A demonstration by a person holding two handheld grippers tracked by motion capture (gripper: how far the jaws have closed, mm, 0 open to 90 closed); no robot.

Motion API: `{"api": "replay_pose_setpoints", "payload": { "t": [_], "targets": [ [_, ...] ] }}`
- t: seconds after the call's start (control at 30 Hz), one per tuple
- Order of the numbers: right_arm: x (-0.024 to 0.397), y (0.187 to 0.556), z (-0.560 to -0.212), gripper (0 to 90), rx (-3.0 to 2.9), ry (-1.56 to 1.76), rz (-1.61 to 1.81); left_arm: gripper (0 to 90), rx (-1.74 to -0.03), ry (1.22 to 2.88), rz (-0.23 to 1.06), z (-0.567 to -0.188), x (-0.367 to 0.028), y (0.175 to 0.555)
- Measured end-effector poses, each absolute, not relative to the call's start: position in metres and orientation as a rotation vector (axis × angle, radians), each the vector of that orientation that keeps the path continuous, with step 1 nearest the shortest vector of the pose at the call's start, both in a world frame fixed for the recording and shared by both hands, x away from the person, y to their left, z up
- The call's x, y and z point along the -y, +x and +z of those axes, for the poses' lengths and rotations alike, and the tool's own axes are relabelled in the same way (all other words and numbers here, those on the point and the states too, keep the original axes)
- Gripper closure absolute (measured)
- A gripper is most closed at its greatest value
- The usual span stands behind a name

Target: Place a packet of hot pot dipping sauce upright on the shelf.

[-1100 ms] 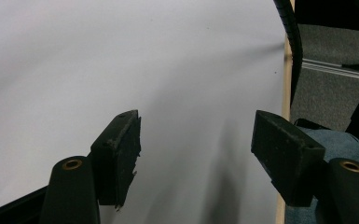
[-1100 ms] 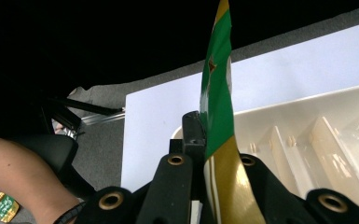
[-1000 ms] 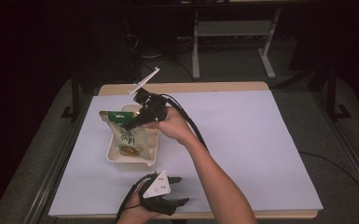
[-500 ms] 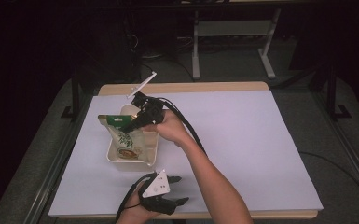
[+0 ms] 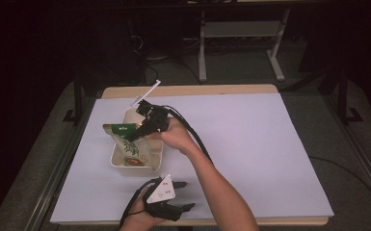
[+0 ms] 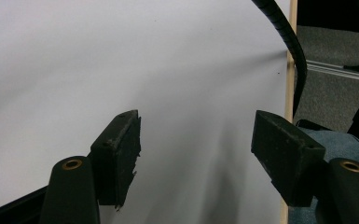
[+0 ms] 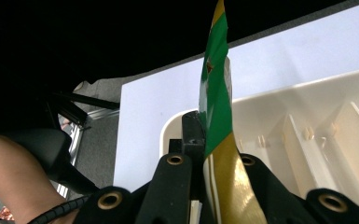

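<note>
My right gripper (image 5: 134, 135) pinches a glossy green-gold foil pouch (image 7: 217, 107) over the ribbed white tray (image 7: 307, 126), my left gripper (image 6: 196, 154) spread wide, the pouch's print unreadable.

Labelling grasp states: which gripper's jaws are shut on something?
The right gripper: jaws clamped on the green-and-gold packet above the white tray. The left gripper sits open.

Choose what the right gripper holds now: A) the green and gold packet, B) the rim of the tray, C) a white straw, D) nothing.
A: in the right gripper view the right gripper has its jaws shut on the green and gold packet, above the white tray.
</note>
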State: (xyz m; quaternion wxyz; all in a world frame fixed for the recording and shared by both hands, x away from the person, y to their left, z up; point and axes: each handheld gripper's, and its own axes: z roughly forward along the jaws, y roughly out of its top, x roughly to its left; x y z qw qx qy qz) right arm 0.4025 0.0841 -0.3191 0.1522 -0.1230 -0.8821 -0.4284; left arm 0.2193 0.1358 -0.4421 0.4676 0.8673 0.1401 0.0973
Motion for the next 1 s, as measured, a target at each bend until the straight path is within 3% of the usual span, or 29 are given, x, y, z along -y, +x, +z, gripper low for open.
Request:
{"api": "replay_pose_setpoints", "payload": {
  "t": [1.0],
  "targets": [
    [-0.064, 0.405, -0.342, 84.0, 2.499, -0.418, -1.218, 32.1, -0.353, 2.125, 0.239, -0.442, -0.137, 0.221]
  ]
}}
